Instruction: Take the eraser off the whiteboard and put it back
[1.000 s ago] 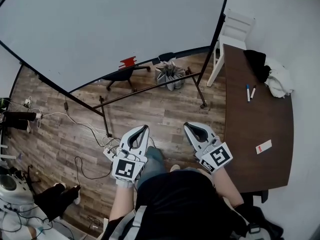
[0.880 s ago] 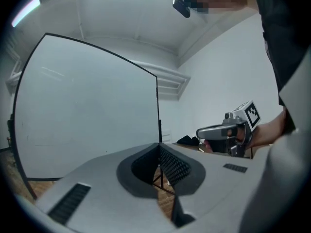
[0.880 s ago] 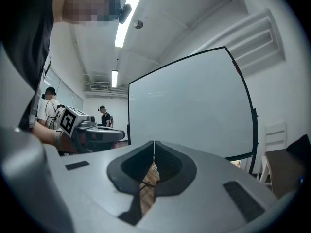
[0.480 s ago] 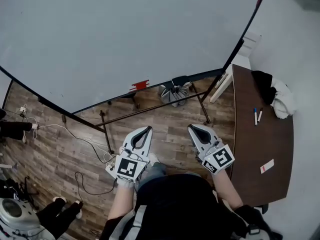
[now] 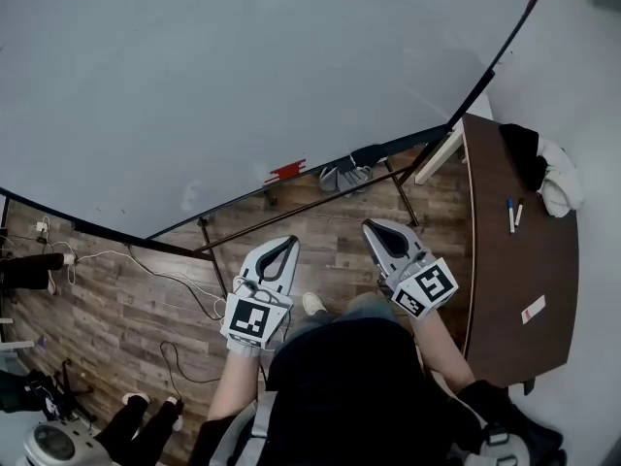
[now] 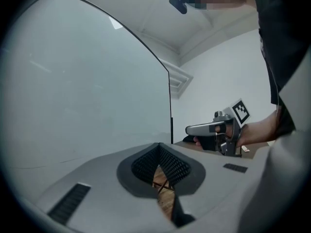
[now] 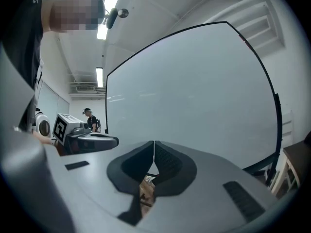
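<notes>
The big whiteboard (image 5: 243,66) fills the upper head view, and it also spans the left gripper view (image 6: 87,91) and the right gripper view (image 7: 194,91). A small red object (image 5: 288,172) sits at its lower edge; I cannot tell whether it is the eraser. My left gripper (image 5: 282,245) and right gripper (image 5: 374,227) are held side by side in front of me, pointing level at the board and short of it. Both are shut with nothing between their pads. Each gripper's camera shows its own closed tips (image 6: 158,149) (image 7: 154,143) and the other gripper beside it.
A brown table (image 5: 505,280) stands at the right with two markers (image 5: 512,214), a white card (image 5: 533,309) and bundled cloth (image 5: 563,187). The board's metal stand bar (image 5: 320,205) crosses the wooden floor. Cables (image 5: 146,270) trail at the left. Someone's legs (image 5: 146,425) show bottom left.
I have moved closer to the whiteboard, which now fills more of the head view. Both grippers travelled along with me, staying shut and side by side.
</notes>
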